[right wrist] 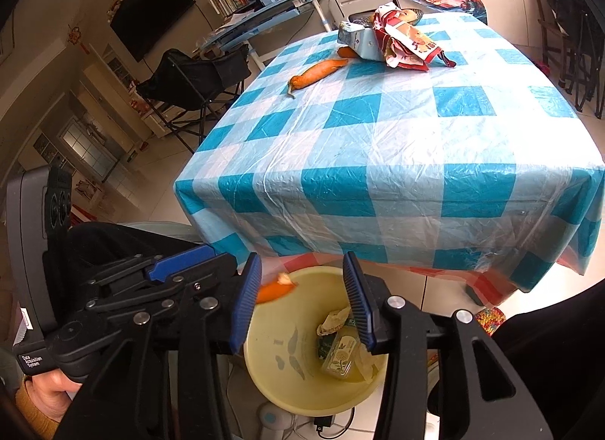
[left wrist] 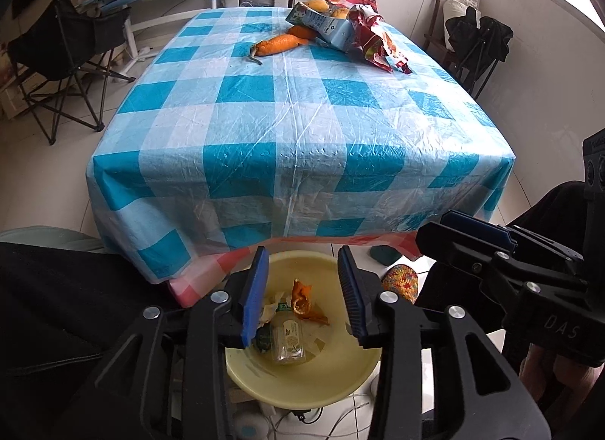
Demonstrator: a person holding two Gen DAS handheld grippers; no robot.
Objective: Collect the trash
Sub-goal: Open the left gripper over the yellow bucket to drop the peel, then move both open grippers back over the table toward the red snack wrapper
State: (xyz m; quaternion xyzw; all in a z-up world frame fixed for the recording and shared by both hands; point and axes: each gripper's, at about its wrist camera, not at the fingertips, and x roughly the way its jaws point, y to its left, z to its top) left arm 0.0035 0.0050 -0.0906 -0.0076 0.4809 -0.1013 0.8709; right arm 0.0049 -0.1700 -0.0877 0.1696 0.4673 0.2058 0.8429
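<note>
A yellow basin (left wrist: 302, 387) sits on the floor below the table's near edge; it also shows in the right wrist view (right wrist: 302, 391). It holds a small bottle (left wrist: 288, 339), crumpled paper and an orange peel (left wrist: 302, 302). My left gripper (left wrist: 302, 292) hangs open and empty above the basin. My right gripper (right wrist: 302, 300) is open above it too, and an orange peel piece (right wrist: 274, 290) is in mid-air by its left finger. On the table's far side lie a carrot (left wrist: 278, 44), a milk carton (left wrist: 321, 25) and a red snack wrapper (left wrist: 378, 39).
The table has a blue checked plastic cloth (left wrist: 302, 129). A black folding chair (left wrist: 64, 61) stands at its left, another (left wrist: 480, 46) at its right. Cables and a white device (left wrist: 249, 425) lie on the floor by the basin. A knitted slipper (left wrist: 399, 281) lies under the table.
</note>
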